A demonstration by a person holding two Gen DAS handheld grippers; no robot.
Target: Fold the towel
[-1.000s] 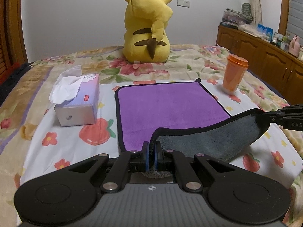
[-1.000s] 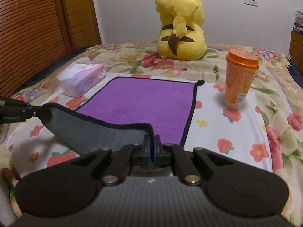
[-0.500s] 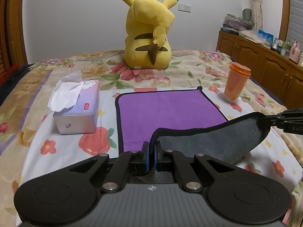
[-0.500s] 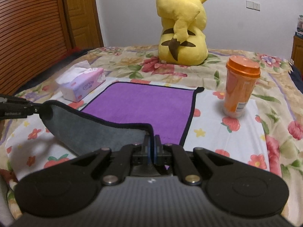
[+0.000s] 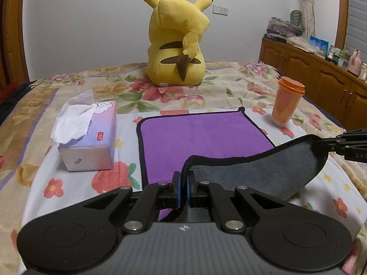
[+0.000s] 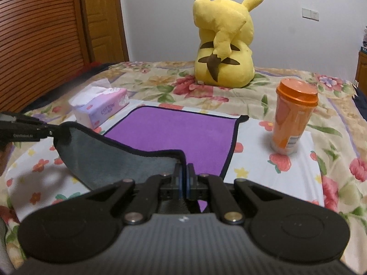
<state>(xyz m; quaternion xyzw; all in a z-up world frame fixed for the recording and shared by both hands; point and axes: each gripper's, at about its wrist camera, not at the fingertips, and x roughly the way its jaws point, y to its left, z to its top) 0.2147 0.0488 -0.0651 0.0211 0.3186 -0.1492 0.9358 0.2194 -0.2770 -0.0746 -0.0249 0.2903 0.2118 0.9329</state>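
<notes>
A purple towel (image 5: 201,137) with a black hem and a grey underside lies on the flowered bed; it also shows in the right wrist view (image 6: 174,133). Its near edge is lifted off the bed and hangs between both grippers, grey side toward me. My left gripper (image 5: 182,181) is shut on the near left corner. My right gripper (image 6: 183,176) is shut on the near right corner. The right gripper also shows at the right edge of the left wrist view (image 5: 344,144); the left gripper shows at the left edge of the right wrist view (image 6: 25,128).
A tissue box (image 5: 91,137) lies left of the towel. An orange lidded cup (image 5: 286,100) stands to its right. A yellow plush toy (image 5: 176,43) sits behind it. A wooden cabinet (image 5: 321,78) runs along the right, a wooden door (image 6: 45,34) on the left.
Both grippers have risen and moved forward with the towel's near edge, so the lifted grey flap hangs higher over the purple part.
</notes>
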